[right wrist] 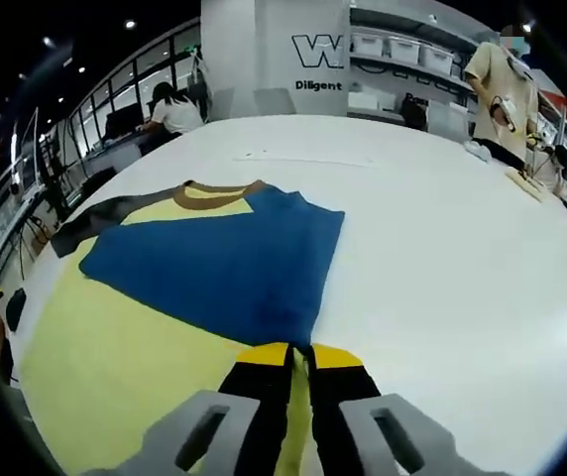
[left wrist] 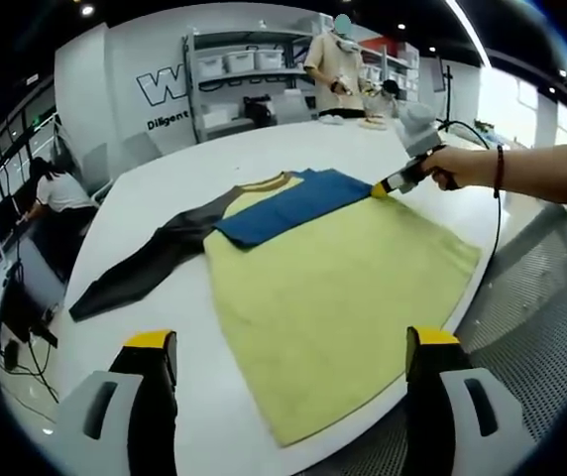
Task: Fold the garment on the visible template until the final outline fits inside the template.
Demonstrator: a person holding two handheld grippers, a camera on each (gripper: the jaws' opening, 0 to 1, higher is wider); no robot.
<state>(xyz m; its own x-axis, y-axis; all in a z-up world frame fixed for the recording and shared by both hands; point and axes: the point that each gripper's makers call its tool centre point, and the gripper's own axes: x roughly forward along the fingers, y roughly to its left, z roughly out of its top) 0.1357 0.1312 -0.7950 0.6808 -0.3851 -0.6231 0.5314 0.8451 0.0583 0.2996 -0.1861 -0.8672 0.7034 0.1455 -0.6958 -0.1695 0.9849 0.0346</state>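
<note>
A wide white worktop (left wrist: 293, 149) curves through a bright lab with shelving (left wrist: 254, 69) of bins against the far wall, where a person in a beige top (left wrist: 335, 64) stands, and another person (left wrist: 60, 193) bends over a desk on the left. The garment (left wrist: 333, 297) lies flat near the worktop's near edge: a yellow-green body, a brown collar, one dark sleeve (left wrist: 140, 268) trailing out to the left, and the blue sleeve (left wrist: 293, 203) folded across the chest. In the left gripper view the left hand-held gripper (left wrist: 291, 362) hangs above the near hem, its two yellow-tipped jaws standing well apart with nothing between them. From the right, a bare forearm with a dark wristband reaches level across the worktop; its hand (left wrist: 447, 167) grips the handle of the right hand-held gripper (left wrist: 380, 188), whose yellow tip meets the end of the blue sleeve at the garment's far right shoulder. The right gripper view looks along that gripper's (right wrist: 300, 355) own jaws: they are pressed together, pinching the edge of the blue fabric (right wrist: 224, 268), which spreads away towards the collar (right wrist: 214, 195). This view also shows the bare white worktop (right wrist: 442, 248) stretching off to the right of the garment, and the dark sleeve (right wrist: 95, 223) beyond at far left.
</note>
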